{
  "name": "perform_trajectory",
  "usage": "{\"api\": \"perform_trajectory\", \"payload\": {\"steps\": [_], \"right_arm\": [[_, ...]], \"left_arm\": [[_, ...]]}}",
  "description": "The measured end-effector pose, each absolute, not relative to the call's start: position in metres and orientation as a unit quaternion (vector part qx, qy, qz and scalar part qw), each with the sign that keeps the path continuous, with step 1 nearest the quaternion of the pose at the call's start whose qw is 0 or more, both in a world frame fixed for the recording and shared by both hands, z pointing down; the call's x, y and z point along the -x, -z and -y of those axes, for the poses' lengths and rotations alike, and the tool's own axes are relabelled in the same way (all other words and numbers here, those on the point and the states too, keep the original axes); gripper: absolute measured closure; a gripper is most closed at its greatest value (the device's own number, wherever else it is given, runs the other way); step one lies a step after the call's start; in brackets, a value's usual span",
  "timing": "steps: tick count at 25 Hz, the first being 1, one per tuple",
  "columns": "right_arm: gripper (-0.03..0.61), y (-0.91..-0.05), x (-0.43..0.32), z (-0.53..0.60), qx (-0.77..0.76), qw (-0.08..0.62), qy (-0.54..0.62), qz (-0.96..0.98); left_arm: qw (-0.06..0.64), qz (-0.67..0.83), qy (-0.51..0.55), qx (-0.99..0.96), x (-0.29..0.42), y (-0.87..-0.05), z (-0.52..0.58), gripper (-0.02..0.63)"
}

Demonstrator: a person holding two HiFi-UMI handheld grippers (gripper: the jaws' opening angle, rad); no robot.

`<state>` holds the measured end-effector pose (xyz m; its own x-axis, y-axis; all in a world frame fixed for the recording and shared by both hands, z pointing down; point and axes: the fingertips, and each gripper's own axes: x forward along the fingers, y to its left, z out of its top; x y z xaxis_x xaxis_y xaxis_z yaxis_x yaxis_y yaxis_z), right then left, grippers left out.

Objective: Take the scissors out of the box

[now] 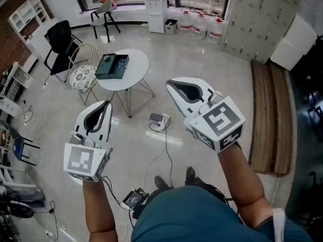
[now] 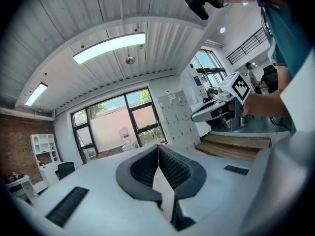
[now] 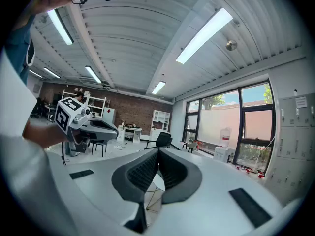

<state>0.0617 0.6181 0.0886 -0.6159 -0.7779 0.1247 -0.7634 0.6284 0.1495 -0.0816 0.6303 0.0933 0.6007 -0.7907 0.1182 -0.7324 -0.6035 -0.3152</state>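
A dark green box [image 1: 112, 66] lies open on a round white table [image 1: 132, 74] far ahead on the left. The scissors [image 1: 121, 61] rest inside it. I stand well back from the table with both grippers held up at about waist height. My left gripper [image 1: 106, 104] is shut with nothing in it, and its pads meet at the tip [image 2: 158, 146]. My right gripper [image 1: 169, 85] is also shut and empty, its tip [image 3: 158, 152] aimed across the room. Each gripper shows in the other's view: the right gripper [image 2: 220, 107] and the left gripper [image 3: 87, 124].
A wire chair with a patterned cushion [image 1: 84, 74] stands left of the table, and a black office chair [image 1: 59, 42] behind it. A power strip and cables [image 1: 159, 121] lie on the floor near the table legs. A wooden bench [image 1: 270, 115] runs along the right.
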Motion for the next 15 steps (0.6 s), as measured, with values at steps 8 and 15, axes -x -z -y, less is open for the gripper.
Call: {"api": "perform_trajectory", "payload": {"steps": [8,15], "right_arm": [[0.54,-0.091,-0.046,-0.607,-0.431,0.092,0.039,0.897],[0.54,-0.102,-0.024,-0.592,-0.433,0.099,0.033,0.895]], "left_arm": [[0.117,-0.427,0.118,0.889,0.096,-0.092,-0.62,0.595],[0.111,-0.424,0.116,0.892,0.119,-0.103,-0.605,0.594]]}}
